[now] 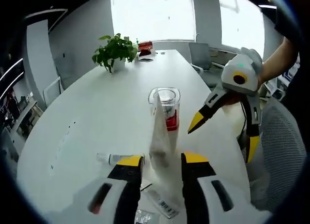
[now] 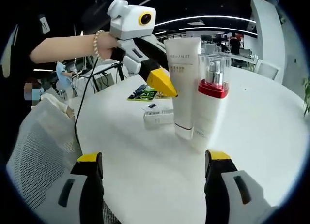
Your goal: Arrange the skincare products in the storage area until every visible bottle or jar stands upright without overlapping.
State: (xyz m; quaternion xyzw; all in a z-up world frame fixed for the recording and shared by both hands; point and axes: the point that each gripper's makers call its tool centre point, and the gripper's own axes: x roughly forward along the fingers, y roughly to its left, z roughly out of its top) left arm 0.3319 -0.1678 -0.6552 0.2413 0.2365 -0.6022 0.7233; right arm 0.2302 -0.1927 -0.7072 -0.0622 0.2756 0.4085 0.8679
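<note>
Tube and bottle upright on the white surface (image 2: 271,137).
We see left tool (image 1: 162,159) pinching white squeeze tube (image 2: 183,83) beside red-collared clear pump bottle (image 2: 209,96); right tool (image 2: 154,158) spread.

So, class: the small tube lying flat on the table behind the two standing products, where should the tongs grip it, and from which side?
Grip the small lying tube across its narrow body near mid-length, coming down from above. It lies flat, so only its top and long sides are open. The upright white tube and pump bottle stand close by, so probably approach from its far side. The right tongs are open.

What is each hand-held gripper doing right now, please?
Left hand-held gripper: closed on the upright white tube.
Right hand-held gripper: open, empty.
</note>
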